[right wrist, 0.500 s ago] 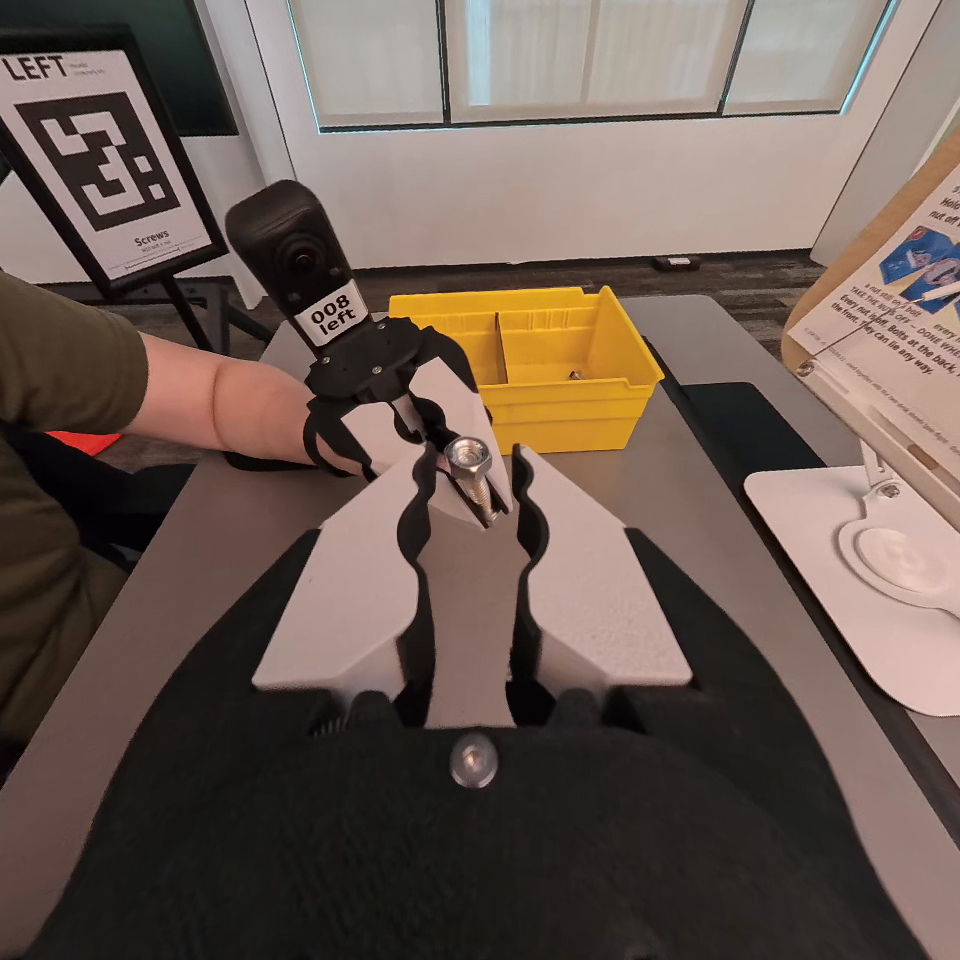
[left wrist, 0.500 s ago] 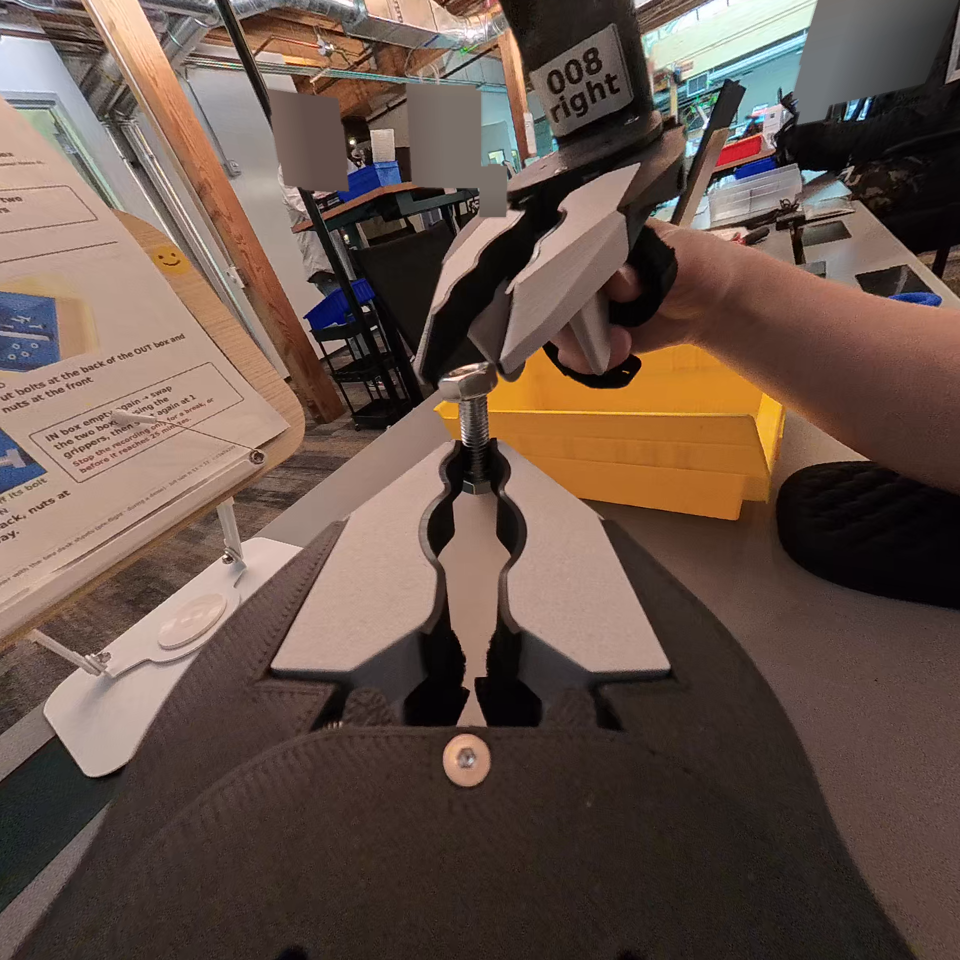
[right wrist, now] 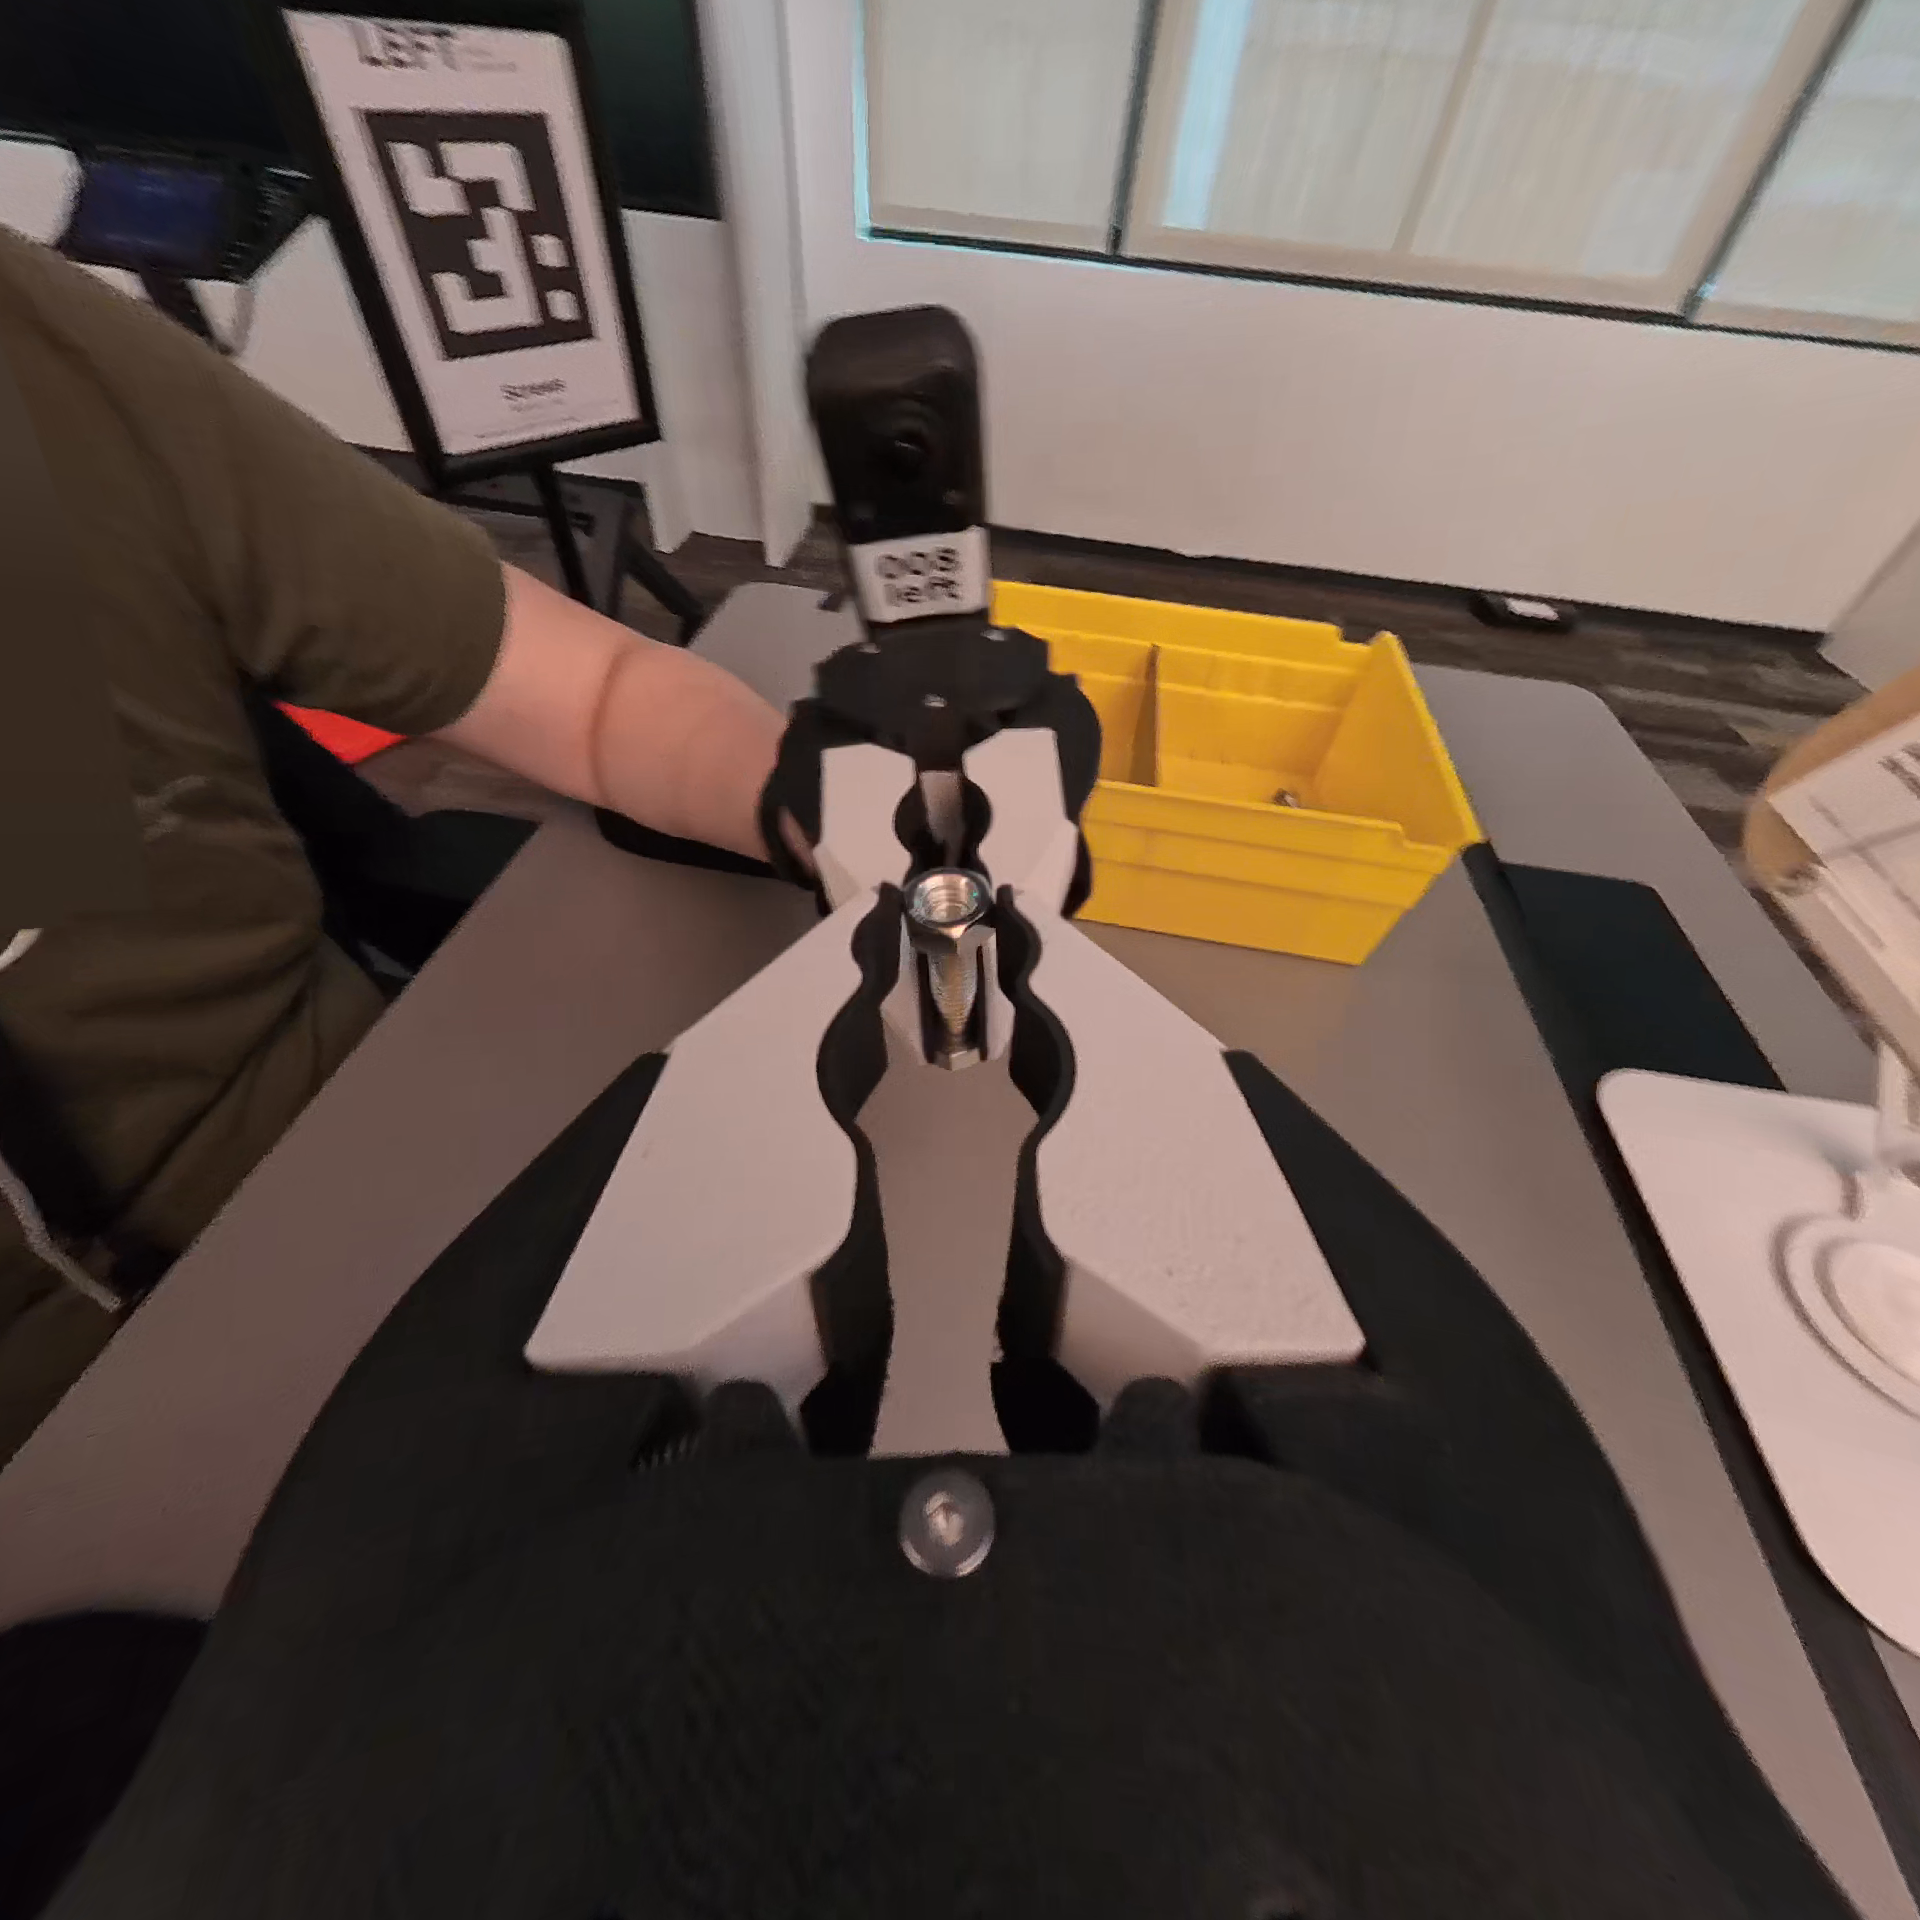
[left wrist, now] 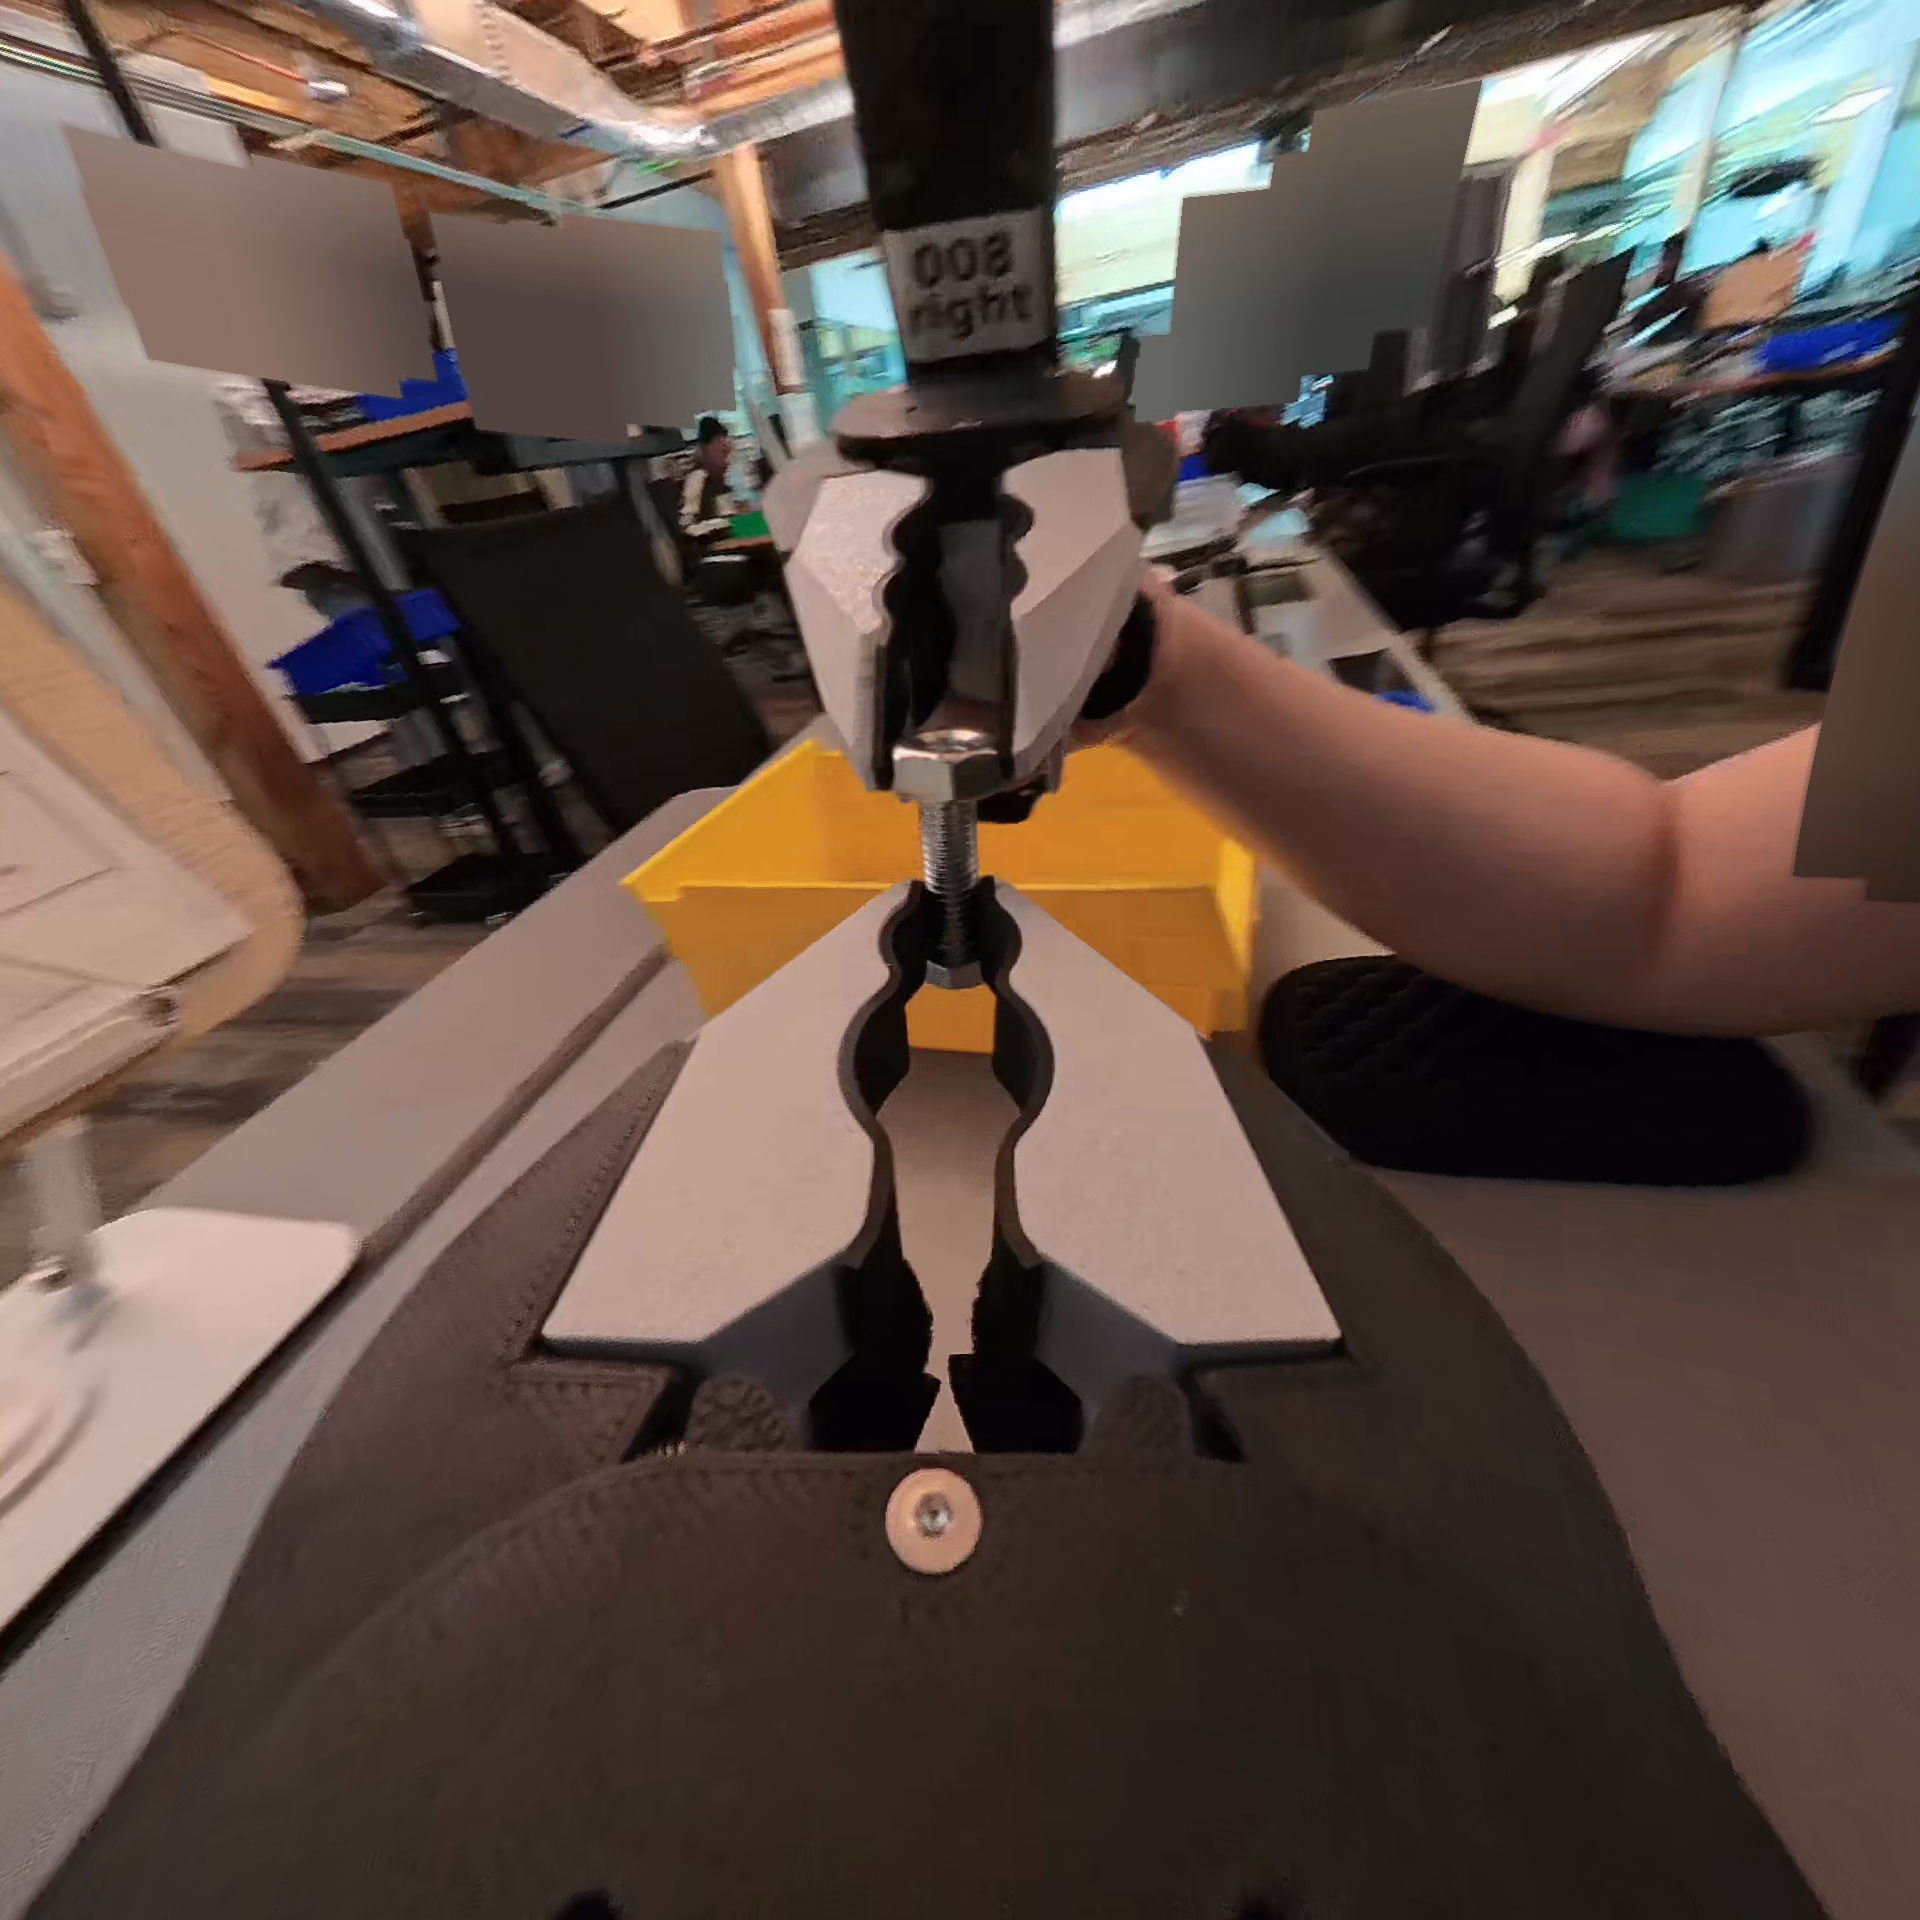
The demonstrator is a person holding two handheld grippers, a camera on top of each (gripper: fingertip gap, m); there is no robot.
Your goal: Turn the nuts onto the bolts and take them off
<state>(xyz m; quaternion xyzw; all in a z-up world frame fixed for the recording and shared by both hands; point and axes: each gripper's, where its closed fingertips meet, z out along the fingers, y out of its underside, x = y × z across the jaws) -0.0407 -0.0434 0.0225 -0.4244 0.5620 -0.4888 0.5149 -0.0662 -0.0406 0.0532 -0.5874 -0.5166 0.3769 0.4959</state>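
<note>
A silver bolt [left wrist: 948, 852] stands upright between my two grippers, with a hex nut [left wrist: 943, 767] at its top end. My left gripper [left wrist: 951, 906] is shut on the bolt's lower end, which sits in the notch at its tips. My right gripper [left wrist: 951, 750] comes down from above and is shut on the nut. In the right wrist view the nut [right wrist: 945, 906] sits between the right gripper's [right wrist: 945, 891] tips. The bolt [right wrist: 948, 997] runs down from it to the left gripper [right wrist: 951, 1044], which points back toward the camera.
A yellow divided bin [right wrist: 1247, 862] stands on the grey table [right wrist: 1403, 1039] behind the grippers, with a small metal part [right wrist: 1284, 798] inside. It also shows in the left wrist view [left wrist: 790, 883]. A black pad [left wrist: 1527, 1081] lies under the person's forearm [left wrist: 1455, 883]. A white stand base [right wrist: 1714, 1247] sits at the table's edge. My left and right fingertips are right by each other.
The right gripper has swung square over the bolt and closed on the nut; before, it was open and tilted. The left gripper still holds the bolt. Both views are blurred by motion.
</note>
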